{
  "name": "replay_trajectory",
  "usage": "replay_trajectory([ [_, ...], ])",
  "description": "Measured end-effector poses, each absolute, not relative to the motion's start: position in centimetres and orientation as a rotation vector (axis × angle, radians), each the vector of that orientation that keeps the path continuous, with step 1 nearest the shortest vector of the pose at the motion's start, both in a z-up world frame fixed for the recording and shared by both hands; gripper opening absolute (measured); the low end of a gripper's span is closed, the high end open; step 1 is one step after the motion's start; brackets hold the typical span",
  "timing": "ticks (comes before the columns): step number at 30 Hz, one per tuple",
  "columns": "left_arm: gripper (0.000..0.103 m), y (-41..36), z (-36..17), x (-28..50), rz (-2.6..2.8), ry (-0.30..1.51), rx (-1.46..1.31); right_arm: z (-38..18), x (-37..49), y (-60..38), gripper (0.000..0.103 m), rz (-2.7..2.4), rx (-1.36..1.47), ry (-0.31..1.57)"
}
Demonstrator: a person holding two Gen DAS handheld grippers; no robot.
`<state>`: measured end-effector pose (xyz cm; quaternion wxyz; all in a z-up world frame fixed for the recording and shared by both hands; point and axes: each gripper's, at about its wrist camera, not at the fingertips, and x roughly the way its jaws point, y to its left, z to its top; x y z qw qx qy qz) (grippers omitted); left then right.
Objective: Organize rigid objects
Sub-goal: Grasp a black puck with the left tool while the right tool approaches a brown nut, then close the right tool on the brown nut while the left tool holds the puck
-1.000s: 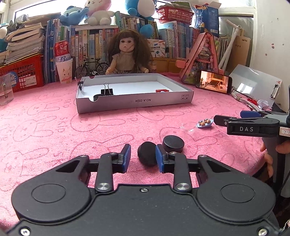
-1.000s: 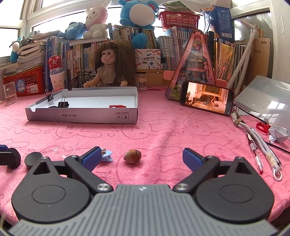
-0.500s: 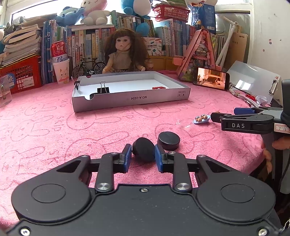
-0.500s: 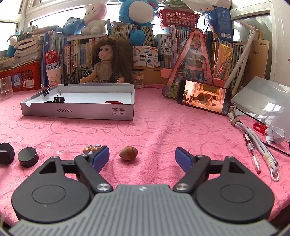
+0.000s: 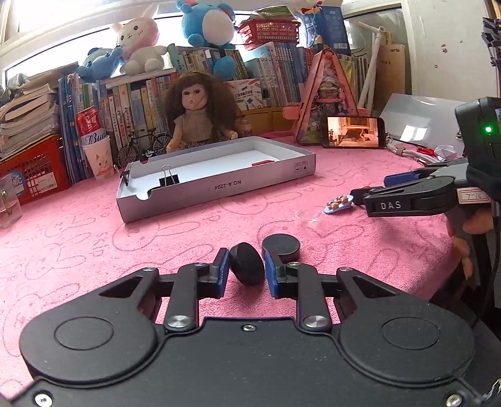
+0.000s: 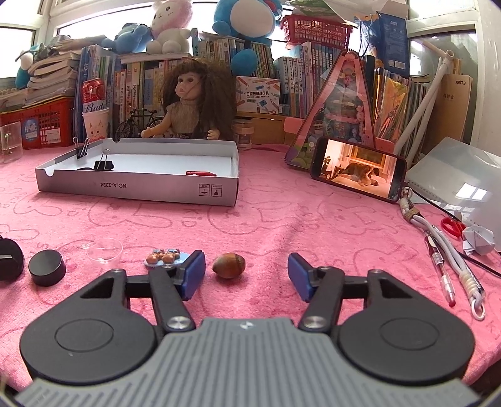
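Right wrist view: my right tongs (image 6: 246,275) are closing, nut (image 6: 228,265) between them, untouched, left of centre; my left tongs (image 5: 244,270) grip a black disc (image 5: 246,263).

Home desk, prob. a kid's study corner: pink bunny-print cloth (image 6: 281,219) under the gripper, books (image 6: 131,81) w/ plush toys (image 6: 170,26) ahead, doll (image 6: 191,103) in front, phone (image 6: 358,169) ahead-right.
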<state>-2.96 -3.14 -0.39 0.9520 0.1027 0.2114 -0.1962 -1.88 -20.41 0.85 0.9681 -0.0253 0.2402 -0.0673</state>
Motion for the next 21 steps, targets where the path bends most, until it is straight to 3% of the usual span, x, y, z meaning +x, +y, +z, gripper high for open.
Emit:
replay_trajectory([
  [19,0.03,-4.0,-0.7,-3.9,-0.458,0.457,0.21,0.7,-1.6,-20.5,0.063,-0.13,-0.038,0.493],
  [21,0.036,-3.8,-0.8,-3.8,-0.444,0.472,0.196,0.8,-1.6,-20.5,0.062,-0.13,-0.038,0.492],
])
